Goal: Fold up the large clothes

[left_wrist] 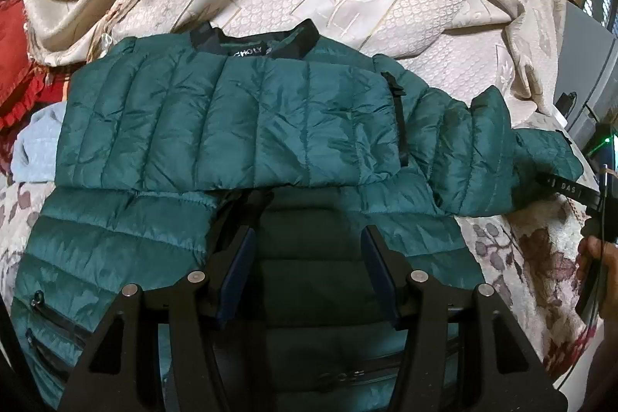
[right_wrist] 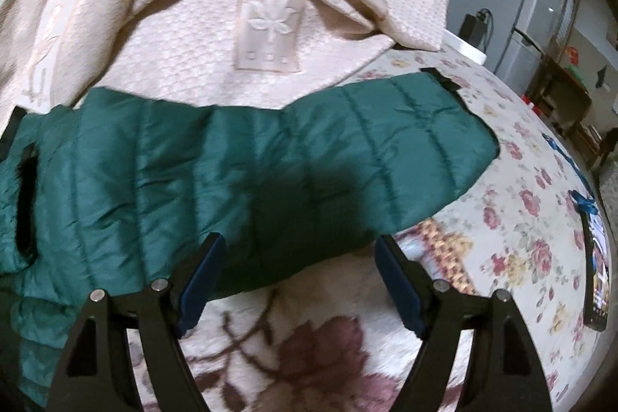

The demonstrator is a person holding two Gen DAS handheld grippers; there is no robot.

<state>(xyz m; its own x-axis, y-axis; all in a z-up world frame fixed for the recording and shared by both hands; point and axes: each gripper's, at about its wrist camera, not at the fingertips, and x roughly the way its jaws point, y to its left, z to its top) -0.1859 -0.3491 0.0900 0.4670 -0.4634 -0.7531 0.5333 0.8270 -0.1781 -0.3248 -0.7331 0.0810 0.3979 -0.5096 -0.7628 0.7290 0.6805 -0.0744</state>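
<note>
One sleeve [right_wrist: 270,172] of the green puffer jacket [left_wrist: 231,126] is lying spread on the bed, long axis running L–R across the right gripper [right_wrist: 299,280]; we are holding that gripper nearer, jaws wide, empty, just short of the near edge. Left gripper [left_wrist: 309,257] is hovering over the jacket body, jaws part-open, gripping nothing.
</note>
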